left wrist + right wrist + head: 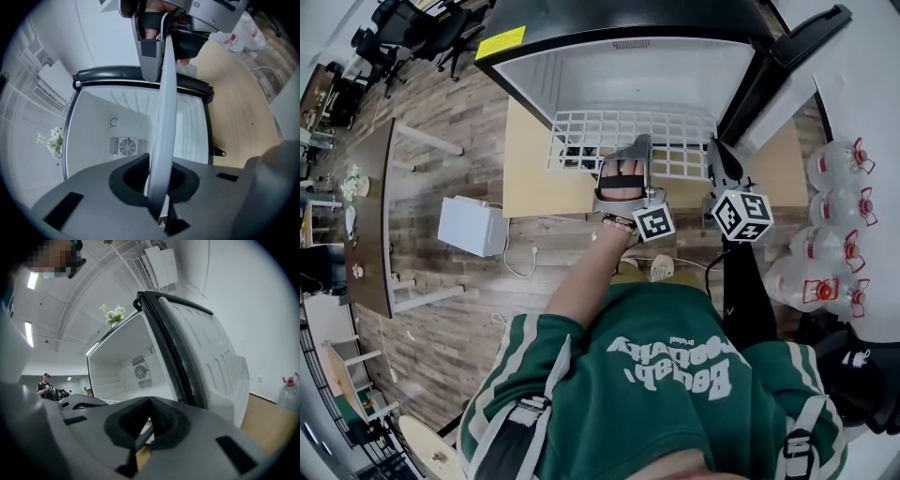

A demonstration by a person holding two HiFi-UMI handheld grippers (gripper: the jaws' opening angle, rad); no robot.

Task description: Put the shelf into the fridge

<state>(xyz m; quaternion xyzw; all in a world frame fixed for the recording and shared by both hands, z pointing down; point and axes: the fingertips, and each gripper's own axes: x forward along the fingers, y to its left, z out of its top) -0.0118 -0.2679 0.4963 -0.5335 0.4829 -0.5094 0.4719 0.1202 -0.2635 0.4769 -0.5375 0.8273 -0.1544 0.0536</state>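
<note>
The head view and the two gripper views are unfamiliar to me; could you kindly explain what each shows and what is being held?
No robot here: a person holds a two-jaw gripper in each hand. The head view looks down from the person's head; each gripper view looks along that gripper's own jaws. Ahead stands an open fridge on a pale wooden board, with water bottles to its right. The left gripper and the right gripper are each closed on the front edge of a white wire shelf, held at the fridge's opening. The marker cubes are parts of the grippers.
</note>
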